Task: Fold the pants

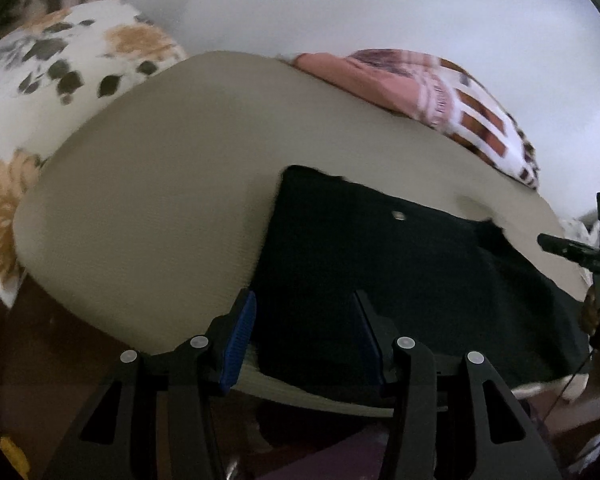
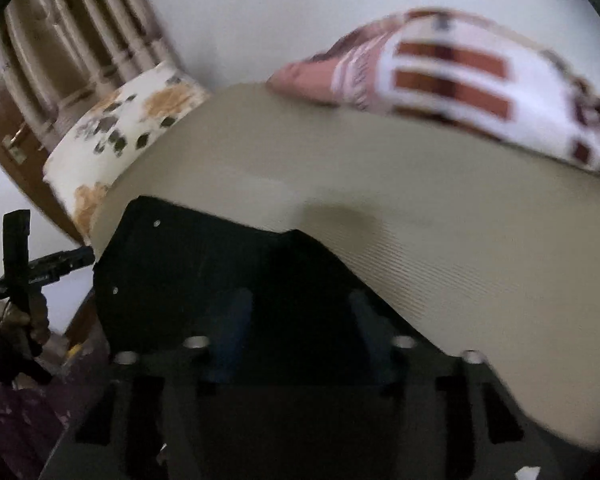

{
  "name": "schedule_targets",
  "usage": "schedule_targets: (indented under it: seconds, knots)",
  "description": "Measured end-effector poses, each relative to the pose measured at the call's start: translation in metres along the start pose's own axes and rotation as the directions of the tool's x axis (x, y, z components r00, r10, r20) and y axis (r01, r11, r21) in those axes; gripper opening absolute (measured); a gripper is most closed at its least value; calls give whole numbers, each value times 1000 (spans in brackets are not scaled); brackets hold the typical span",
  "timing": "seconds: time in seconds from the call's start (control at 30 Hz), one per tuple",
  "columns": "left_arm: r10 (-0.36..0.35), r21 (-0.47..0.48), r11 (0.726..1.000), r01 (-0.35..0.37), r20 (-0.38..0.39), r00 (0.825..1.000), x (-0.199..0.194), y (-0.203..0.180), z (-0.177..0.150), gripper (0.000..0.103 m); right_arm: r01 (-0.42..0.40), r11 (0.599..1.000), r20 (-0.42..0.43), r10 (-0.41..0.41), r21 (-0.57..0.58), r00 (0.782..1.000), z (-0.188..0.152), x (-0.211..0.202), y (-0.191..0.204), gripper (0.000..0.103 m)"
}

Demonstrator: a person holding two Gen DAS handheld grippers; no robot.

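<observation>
Left wrist view. The left tool (image 1: 304, 336) points steeply down over the near edge of a beige mat (image 1: 160, 184) spread on a bed. Its jaws stand partly apart; one blue pad (image 1: 238, 344) hangs over the mat's edge and the other sits in front of dark cloth. No cloth is seen pinched between the pads, so it reads as empty. The pants (image 1: 400, 280), black, lie on the near right part of the mat, just ahead and right of this tool, with a small button showing near their far edge. Their long axis appears to run left to right along the mat's near edge. The right tool (image 1: 572, 250) shows at the right margin, beyond the pants' right end. A floral pillow (image 1: 72, 80) lies far left and a patterned blanket (image 1: 440, 92) far right.

Right wrist view. The picture is blurred. The right tool's fingers (image 2: 232, 332) are dim shapes against the black pants (image 2: 228, 272), which fill the near centre directly ahead. The jaws look moderately apart, but whether cloth is caught between them cannot be told. The left tool (image 2: 48, 264) is at the far left margin, past the pants' left end.

Judgement: the garment lies between the two tools, and the right tool sits more squarely over it.
</observation>
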State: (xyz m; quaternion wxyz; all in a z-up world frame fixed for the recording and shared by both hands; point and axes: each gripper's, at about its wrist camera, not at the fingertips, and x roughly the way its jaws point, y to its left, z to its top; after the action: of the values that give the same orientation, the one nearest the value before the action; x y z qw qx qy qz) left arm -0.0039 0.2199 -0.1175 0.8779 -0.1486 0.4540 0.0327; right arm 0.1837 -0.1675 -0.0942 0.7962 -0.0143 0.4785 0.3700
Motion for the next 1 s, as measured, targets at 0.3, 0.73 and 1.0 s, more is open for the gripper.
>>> schedule_targets:
  seconds: [0.3, 0.73, 1.0]
  knots:
    - [11, -67, 998, -17, -87, 996, 25, 23, -5, 50, 29, 991, -138, -47, -127, 989, 21, 87, 1, 28]
    - [13, -115, 993, -21, -71, 997, 19, 41, 6, 52, 83, 991, -64, -90, -106, 994, 29, 91, 0, 4]
    - [-88, 109, 990, 95, -70, 994, 27, 14, 42, 52, 70, 997, 13, -71, 36, 997, 21, 92, -17, 4]
